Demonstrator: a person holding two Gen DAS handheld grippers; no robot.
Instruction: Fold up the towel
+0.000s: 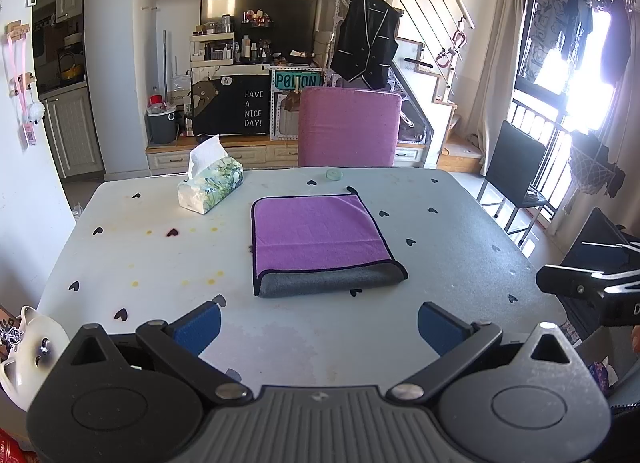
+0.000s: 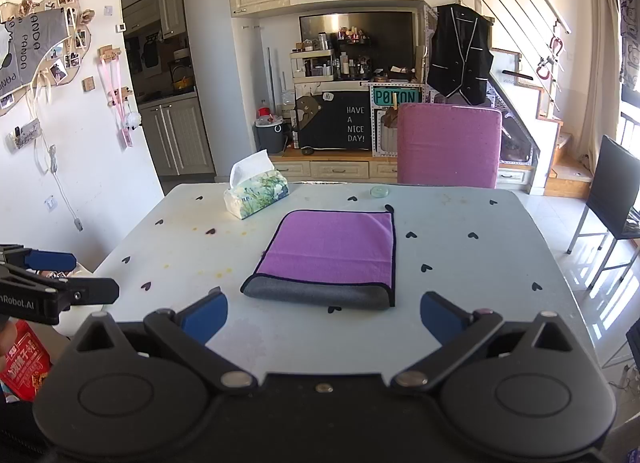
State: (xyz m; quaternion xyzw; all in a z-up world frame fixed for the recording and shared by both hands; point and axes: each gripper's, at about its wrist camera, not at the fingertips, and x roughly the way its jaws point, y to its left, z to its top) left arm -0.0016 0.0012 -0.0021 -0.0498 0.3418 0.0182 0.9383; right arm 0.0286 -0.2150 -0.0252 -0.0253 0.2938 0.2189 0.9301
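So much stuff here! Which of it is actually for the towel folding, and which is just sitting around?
For the job:
- purple towel with grey underside and dark trim, lying folded on the table
- left gripper, open
- right gripper, open

Just lying about:
- floral tissue box
- small round pale green lid
- pink chair
- heart-patterned table

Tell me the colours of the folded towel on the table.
Purple on top with dark edging, grey at the near fold of the towel; clearest in the right wrist view.
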